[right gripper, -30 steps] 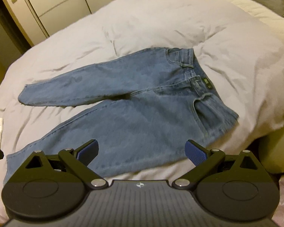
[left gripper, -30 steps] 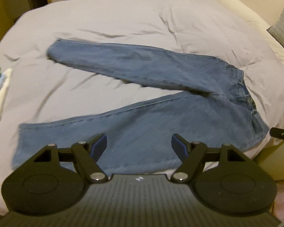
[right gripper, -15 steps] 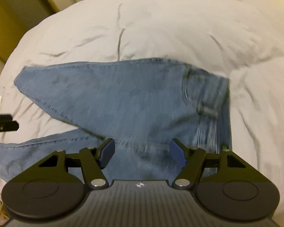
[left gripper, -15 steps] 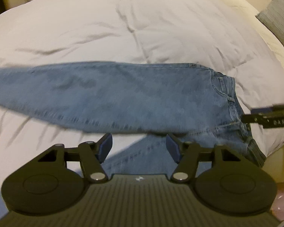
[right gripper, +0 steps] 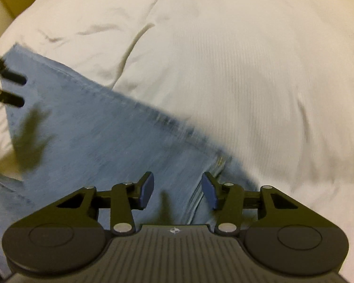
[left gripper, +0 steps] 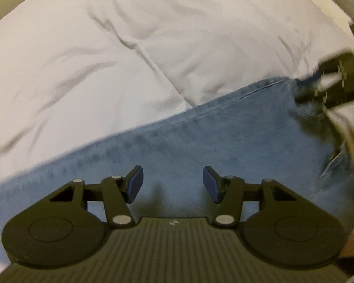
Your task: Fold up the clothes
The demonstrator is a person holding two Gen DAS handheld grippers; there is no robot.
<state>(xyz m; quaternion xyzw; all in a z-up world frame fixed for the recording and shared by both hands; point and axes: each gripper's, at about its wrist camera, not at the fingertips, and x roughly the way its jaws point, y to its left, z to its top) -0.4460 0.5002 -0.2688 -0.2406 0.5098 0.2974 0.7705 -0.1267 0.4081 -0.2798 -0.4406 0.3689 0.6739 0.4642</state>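
Across the white duvet [left gripper: 106, 47] lie blue jeans [left gripper: 200, 146], blurred and cut off by both frames. Left gripper [left gripper: 172, 185] and right gripper [right gripper: 177, 188] hover above denim, jaws just narrowing yet parted, grasping nothing; contact indeterminate.

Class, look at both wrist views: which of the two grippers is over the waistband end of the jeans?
The right gripper: stitched seams and a rivet of the jeans show by its fingers. The left gripper hangs over plain leg denim. Both are open, jaws just narrowing.

Dim warm indoor light, heavy motion blur, fisheye bending at edges, soft shadows w/ no glare.
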